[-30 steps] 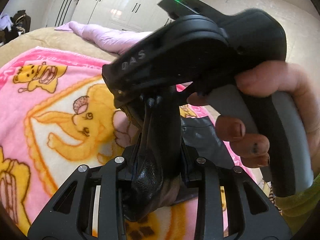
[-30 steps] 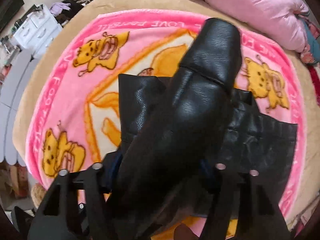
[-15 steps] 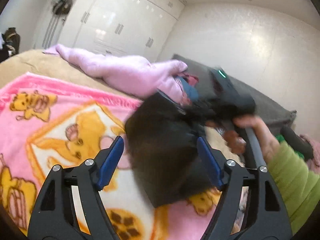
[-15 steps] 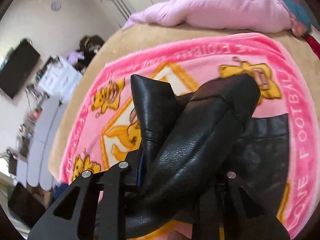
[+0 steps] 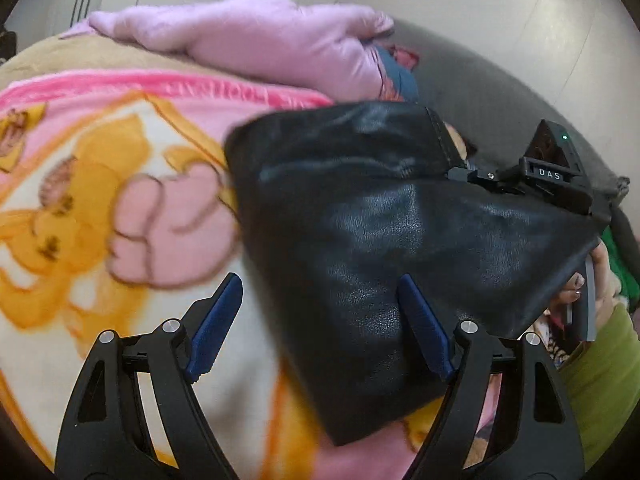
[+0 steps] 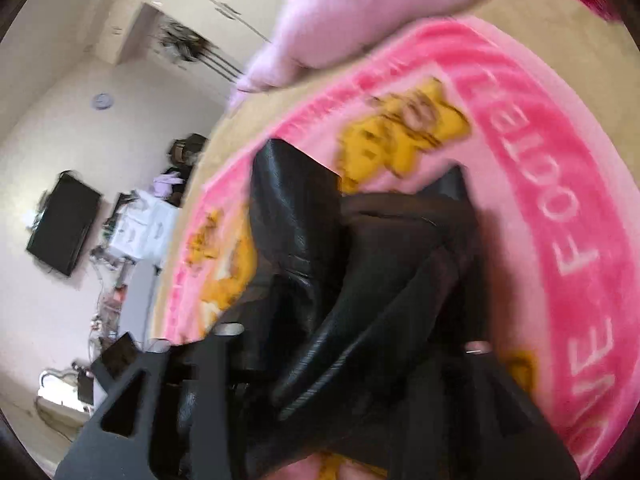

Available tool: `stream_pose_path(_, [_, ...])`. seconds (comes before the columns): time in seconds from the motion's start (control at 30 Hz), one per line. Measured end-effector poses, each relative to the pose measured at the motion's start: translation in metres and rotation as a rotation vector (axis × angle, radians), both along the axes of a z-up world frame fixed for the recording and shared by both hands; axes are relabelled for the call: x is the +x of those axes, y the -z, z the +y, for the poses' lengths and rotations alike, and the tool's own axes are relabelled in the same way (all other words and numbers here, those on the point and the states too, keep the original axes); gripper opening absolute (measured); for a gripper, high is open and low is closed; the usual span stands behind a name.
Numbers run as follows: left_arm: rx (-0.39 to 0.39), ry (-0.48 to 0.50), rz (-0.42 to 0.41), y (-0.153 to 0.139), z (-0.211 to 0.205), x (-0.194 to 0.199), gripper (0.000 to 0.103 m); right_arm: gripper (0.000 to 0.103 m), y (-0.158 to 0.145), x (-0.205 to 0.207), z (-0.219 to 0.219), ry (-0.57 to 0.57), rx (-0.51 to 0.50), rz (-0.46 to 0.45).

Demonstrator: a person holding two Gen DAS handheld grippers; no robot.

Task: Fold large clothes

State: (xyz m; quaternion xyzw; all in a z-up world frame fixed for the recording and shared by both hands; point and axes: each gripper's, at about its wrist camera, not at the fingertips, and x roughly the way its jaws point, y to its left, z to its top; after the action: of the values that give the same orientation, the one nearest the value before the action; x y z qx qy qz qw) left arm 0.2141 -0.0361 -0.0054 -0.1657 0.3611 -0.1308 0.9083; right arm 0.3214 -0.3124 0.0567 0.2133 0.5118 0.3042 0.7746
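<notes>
A black leather garment point(image 5: 380, 240) lies folded on the pink cartoon blanket point(image 5: 100, 208). My left gripper point(image 5: 320, 308) hangs open just above its near edge; one blue pad point(image 5: 420, 320) is over the leather, and nothing is pinched. At the garment's far right corner is my right gripper point(image 5: 552, 176), partly draped by leather, with a hand point(image 5: 580, 284) on its handle. In the blurred, tilted right wrist view the black garment point(image 6: 360, 280) is bunched between the fingers of the right gripper point(image 6: 352, 312). Those jaws are opening and stand wide apart; the pads are hidden by leather.
A lilac quilt point(image 5: 260, 40) lies along the bed's far side, with a grey headboard point(image 5: 500, 92) behind it. A green sleeve point(image 5: 600, 380) is at the right. Beyond the bed's edge are a wall television point(image 6: 64, 228) and cluttered white drawers point(image 6: 144, 228).
My left gripper let go of the leather, opened and drew back. The garment dropped into a flat fold on the blanket. The right gripper swung aside, rolled and spread its fingers.
</notes>
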Motion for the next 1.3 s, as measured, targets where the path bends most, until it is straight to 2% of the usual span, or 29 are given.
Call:
stream_pose_path(0.03, [0.009,0.007,0.006,0.004,-0.007,0.000,0.072,0.088,0.009,0.002,-0.007,0.020,-0.037,0.030])
stream_pose_path(0.07, [0.014,0.013,0.011,0.007,-0.009,0.000,0.072,0.097,0.016,0.002,-0.015,0.050,-0.080,0.042])
stream_pose_path(0.1, [0.022,0.024,0.015,0.010,-0.013,0.000,0.072,0.097,0.019,0.001,-0.027,0.087,-0.117,0.029])
stream_pose_path(0.2, [0.057,0.033,0.006,0.012,-0.022,-0.003,0.072,0.097,0.015,-0.005,-0.050,0.157,-0.094,0.005])
stream_pose_path(0.33, [0.088,0.027,-0.002,0.011,-0.028,-0.005,0.072,0.097,-0.005,-0.013,-0.034,0.122,-0.104,-0.032])
stream_pose_path(0.4, [0.118,0.027,-0.008,0.010,-0.032,-0.003,0.072,0.097,-0.010,-0.013,-0.013,0.085,-0.157,-0.015])
stream_pose_path(0.43, [0.130,0.027,-0.011,0.010,-0.034,-0.003,0.072,0.097,-0.010,-0.009,0.003,0.071,-0.227,0.015])
stream_pose_path(0.47, [0.144,0.027,-0.013,0.009,-0.036,-0.004,0.072,0.097,-0.008,-0.005,0.010,0.067,-0.271,0.023])
stream_pose_path(0.5, [0.153,0.029,-0.015,0.009,-0.037,-0.003,0.072,0.095,-0.007,-0.002,0.024,0.064,-0.362,0.010])
stream_pose_path(0.53, [0.156,0.031,-0.014,0.009,-0.037,0.000,0.072,0.074,-0.007,-0.001,0.037,0.064,-0.447,-0.026])
stream_pose_path(0.57, [0.168,0.031,-0.009,0.009,-0.038,0.001,0.072,0.042,-0.007,-0.003,0.044,0.051,-0.470,-0.064])
stream_pose_path(0.6, [0.174,0.032,-0.003,0.010,-0.037,0.002,0.072,0.027,-0.011,-0.008,0.048,0.054,-0.458,-0.109])
stream_pose_path(0.63, [0.163,0.027,0.006,0.009,-0.034,0.004,0.072,0.017,-0.020,-0.014,0.049,0.049,-0.430,-0.170])
stream_pose_path(0.7, [0.116,0.038,-0.012,0.005,-0.026,0.005,0.073,0.014,-0.041,-0.029,0.041,0.032,-0.312,-0.304])
stream_pose_path(0.73, [0.112,0.044,-0.028,0.001,-0.024,0.004,0.077,0.014,-0.047,-0.034,0.032,0.034,-0.237,-0.344])
stream_pose_path(0.8, [0.120,0.060,-0.040,-0.003,-0.027,0.007,0.079,0.014,-0.039,-0.033,0.015,0.038,-0.180,-0.378])
stream_pose_path(0.9, [0.137,0.099,0.014,0.010,-0.041,0.016,0.080,0.016,0.001,-0.017,-0.002,0.072,-0.252,-0.310])
stream_pose_path(0.97, [0.159,0.106,0.014,0.019,-0.051,0.018,0.082,0.020,0.030,-0.013,-0.022,0.103,-0.227,-0.273])
stream_pose_path(1.1, [0.214,0.113,-0.027,0.024,-0.063,0.013,0.087,0.030,0.058,-0.022,-0.038,0.149,-0.192,-0.274])
stream_pose_path(1.13, [0.220,0.115,-0.031,0.024,-0.065,0.013,0.088,0.032,0.061,-0.021,-0.035,0.154,-0.201,-0.271])
stream_pose_path(1.2, [0.220,0.113,-0.029,0.023,-0.064,0.013,0.088,0.051,0.063,-0.020,-0.037,0.190,-0.214,-0.248])
stream_pose_path(1.3, [0.191,0.105,-0.018,0.023,-0.058,0.013,0.088,0.061,0.052,-0.018,-0.038,0.206,-0.216,-0.234])
